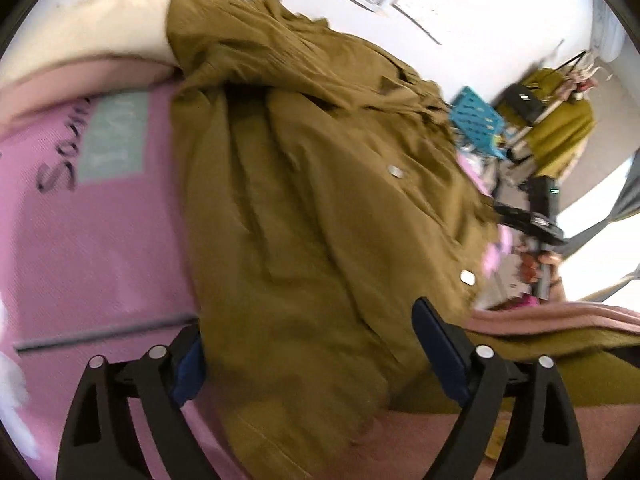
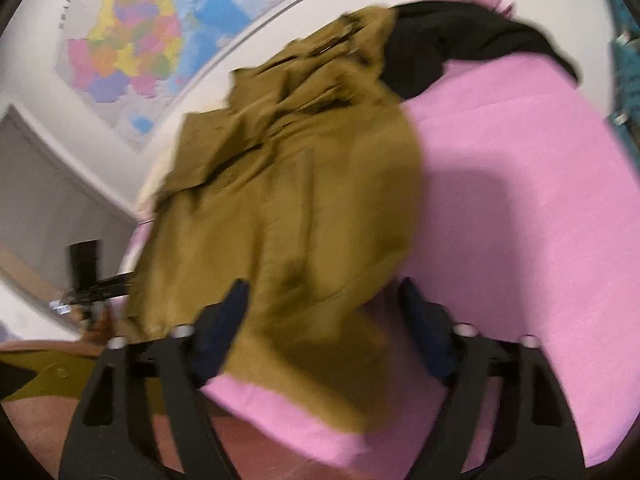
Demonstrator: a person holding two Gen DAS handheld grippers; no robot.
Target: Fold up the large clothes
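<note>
An olive-brown jacket with silver snap buttons lies rumpled along a pink bed sheet. My left gripper is open, its fingers either side of the jacket's near hem, holding nothing. In the right wrist view the same jacket stretches away over the pink sheet. My right gripper is open above the jacket's near corner. The right gripper also shows in the left wrist view, at the jacket's right edge.
A black garment lies at the bed's far end. A cream pillow sits at the head. A blue crate and cluttered rack stand beside the bed. A wall map hangs behind. A person's pink sleeve is near.
</note>
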